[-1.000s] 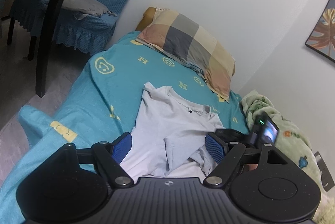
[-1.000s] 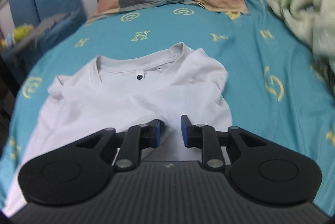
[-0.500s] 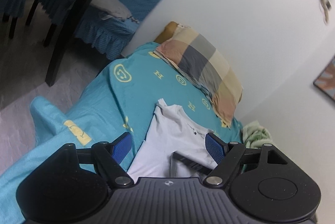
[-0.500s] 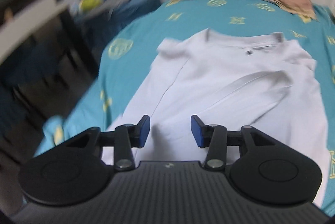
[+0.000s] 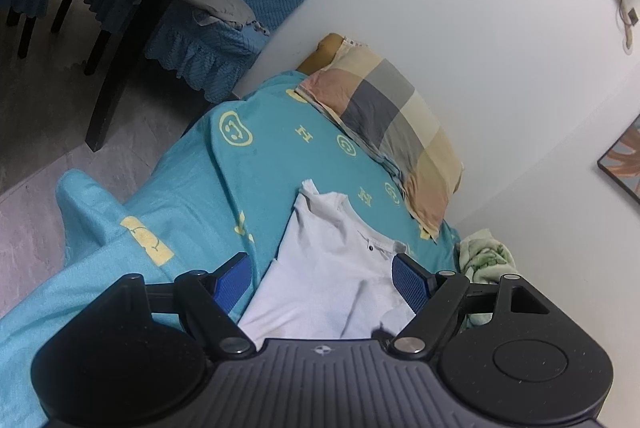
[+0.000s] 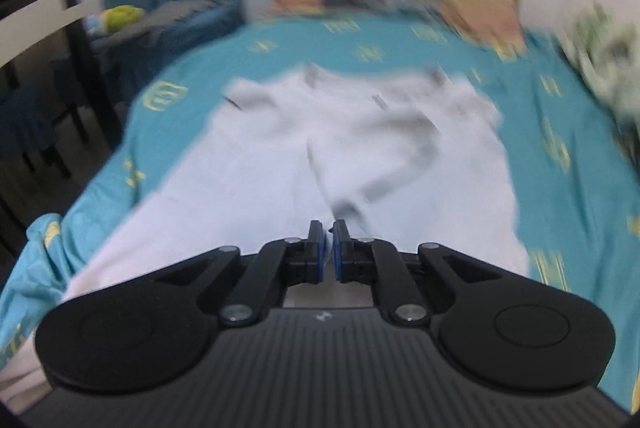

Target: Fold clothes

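Note:
A pale lilac T-shirt (image 5: 332, 280) lies spread on the teal bedspread (image 5: 260, 196), its collar toward the pillow. My left gripper (image 5: 322, 278) is open and empty, held above the shirt's lower part. In the blurred right wrist view the shirt (image 6: 360, 148) fills the middle of the bed (image 6: 572, 156). My right gripper (image 6: 327, 248) is shut on a fold of the shirt near its lower middle, with cloth pinched between the blue pads.
A plaid pillow (image 5: 388, 124) lies at the head of the bed against the white wall. A green fleece blanket (image 5: 484, 256) is bunched at the bed's right. Blue-covered chairs (image 5: 224, 16) and a dark table leg (image 5: 132, 40) stand on the floor to the left.
My right gripper has closed from open onto the shirt's fabric and swung back toward the shirt's middle. My left gripper stays open and has risen and tilted.

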A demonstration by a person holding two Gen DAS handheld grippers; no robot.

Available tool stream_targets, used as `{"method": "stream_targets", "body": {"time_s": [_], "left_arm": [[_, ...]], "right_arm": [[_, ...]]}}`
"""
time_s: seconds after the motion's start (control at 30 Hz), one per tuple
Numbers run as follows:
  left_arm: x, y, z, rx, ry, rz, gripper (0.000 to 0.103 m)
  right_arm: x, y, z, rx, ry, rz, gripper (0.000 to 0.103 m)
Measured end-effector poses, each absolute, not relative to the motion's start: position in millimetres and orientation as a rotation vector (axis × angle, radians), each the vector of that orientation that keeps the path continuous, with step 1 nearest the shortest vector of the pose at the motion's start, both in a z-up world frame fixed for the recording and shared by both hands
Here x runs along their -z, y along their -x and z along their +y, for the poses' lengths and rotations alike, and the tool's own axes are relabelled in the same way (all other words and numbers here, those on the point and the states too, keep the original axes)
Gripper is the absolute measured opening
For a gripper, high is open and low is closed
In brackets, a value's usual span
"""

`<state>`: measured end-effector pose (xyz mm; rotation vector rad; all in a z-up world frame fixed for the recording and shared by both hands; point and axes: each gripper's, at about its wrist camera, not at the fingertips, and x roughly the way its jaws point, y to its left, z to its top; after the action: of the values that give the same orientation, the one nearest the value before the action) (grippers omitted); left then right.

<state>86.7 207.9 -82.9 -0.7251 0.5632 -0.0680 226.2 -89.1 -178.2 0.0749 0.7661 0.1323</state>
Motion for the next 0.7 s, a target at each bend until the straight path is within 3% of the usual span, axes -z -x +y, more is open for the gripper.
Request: {"method": "stream_targets", "body": {"time_s": [0.1,0.37,0.43,0.5,0.53,0.7], "left_arm": [[80,-84,201,0.074,0.695,0.575,0.079],[84,-90,187,0.082,0.645,0.607,0.079],[86,-93,188,0.084,0.65,0.614,0.079],[89,-95,188,0.086,0.656,0.62,0.079],[90,-97,189,0.087,0.659,0.623,0.079],[96,-103,190,0.092,0.674,0.639,0.079]], "right_arm": [[185,-218,-116,-0.131,-0.164,0.822,0.008],[161,-251,-149,-0.121,-0.34,0.723,0.012],[162,-278,-148,-0.134,-0.396,0.76,0.021],[166,-297,-148,-0.123,-0.482,0.776,0.058],[167,-306,-149,-0.116,-0.527,0.781,0.064],[178,-326,-144,-0.05,-0.583,0.829,0.069]]}}
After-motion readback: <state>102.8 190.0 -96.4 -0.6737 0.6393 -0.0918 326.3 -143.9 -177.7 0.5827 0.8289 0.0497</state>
